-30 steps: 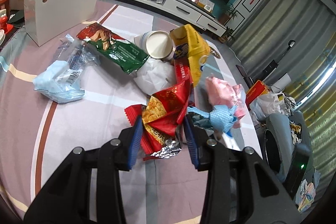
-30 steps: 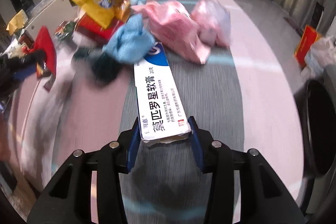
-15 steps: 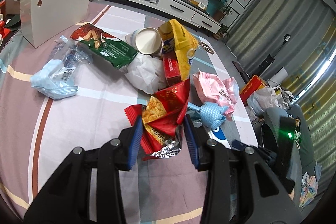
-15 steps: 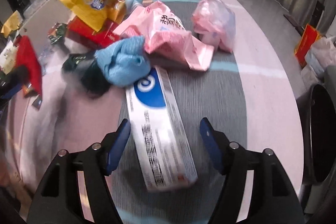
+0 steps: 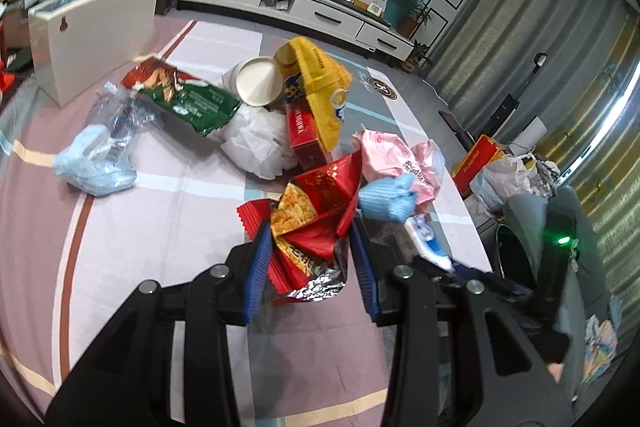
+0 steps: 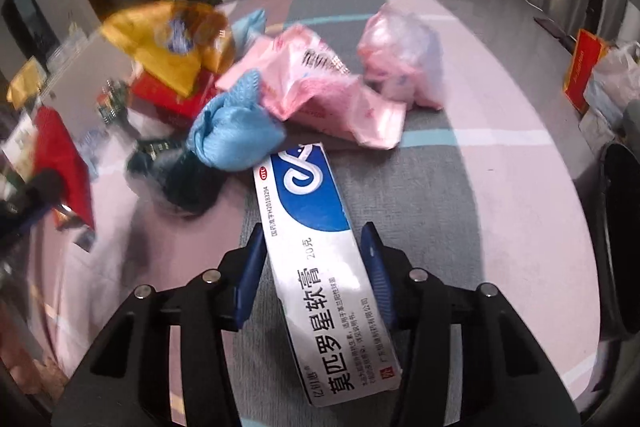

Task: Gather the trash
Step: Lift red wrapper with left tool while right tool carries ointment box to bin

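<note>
Left wrist view: the left tool [image 5: 310, 259] stays clenched on the red wrapper [image 5: 316, 223], whose foil end sticks out between its fingers. The hold looks the same as a second ago, though the view has shifted a little. Ahead of the tool the rest of the trash lies on the worktop [image 5: 160, 227]: a white wad [image 5: 256, 143], a yellow bag [image 5: 320, 91], a cup [image 5: 258, 87], a green bag [image 5: 188, 99], and a pink bag [image 5: 396, 159] ahead to the right. The right tool's black frame has come in low at the right.

Right wrist view: half a second ago the right tool [image 6: 314, 269] was spread wide with the box [image 6: 320, 251] lying loose between its fingers. Now the fingers have closed in to the box's long sides, and it seems gripped, though contact on the left side is hard to confirm. A blue cloth [image 6: 232, 139] touches the box's far end. Both tools now appear loaded, so each piece is likely ready to be carried to a bin.
</note>
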